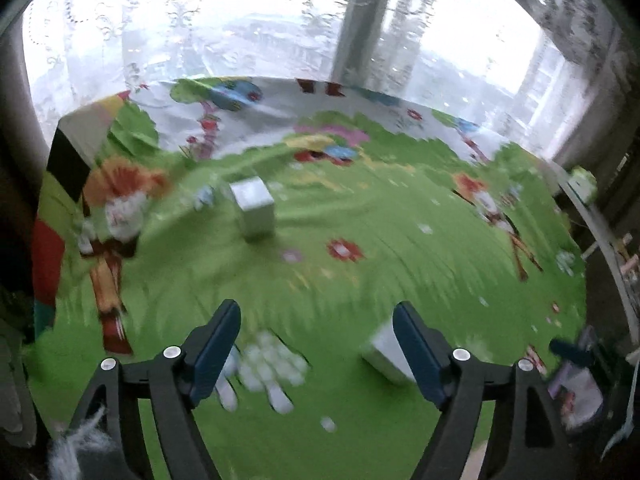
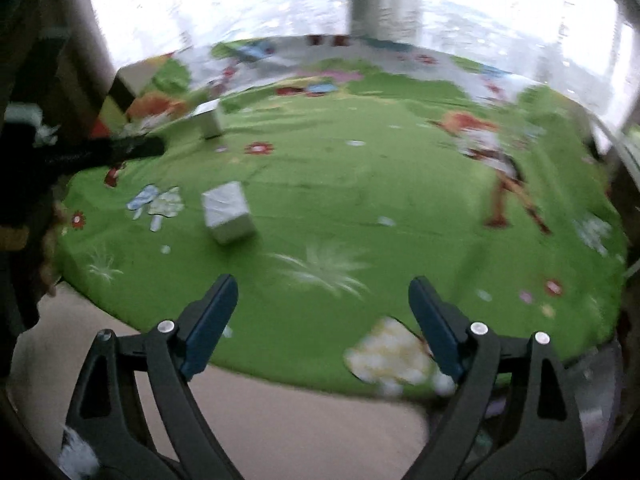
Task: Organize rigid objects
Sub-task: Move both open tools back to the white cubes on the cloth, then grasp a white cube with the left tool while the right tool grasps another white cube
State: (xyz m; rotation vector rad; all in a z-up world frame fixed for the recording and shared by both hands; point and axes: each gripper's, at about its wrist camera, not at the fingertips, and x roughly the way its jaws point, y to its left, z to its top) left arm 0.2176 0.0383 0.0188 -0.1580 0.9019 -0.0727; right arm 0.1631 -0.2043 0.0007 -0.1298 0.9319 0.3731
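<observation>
Two silver-white cubes lie on a green printed bed cover. In the left wrist view the far cube sits ahead and left of centre, and the near cube lies just in front of the right finger. My left gripper is open and empty above the cover. In the right wrist view the near cube lies ahead to the left and the far cube is further back. My right gripper is open and empty near the cover's front edge. The left gripper's finger shows at the left.
A window with lace curtains runs behind the bed. A dark colourful box stands at the far left corner. Beige floor lies below the bed's front edge. Clutter sits at the right edge. Both views are motion-blurred.
</observation>
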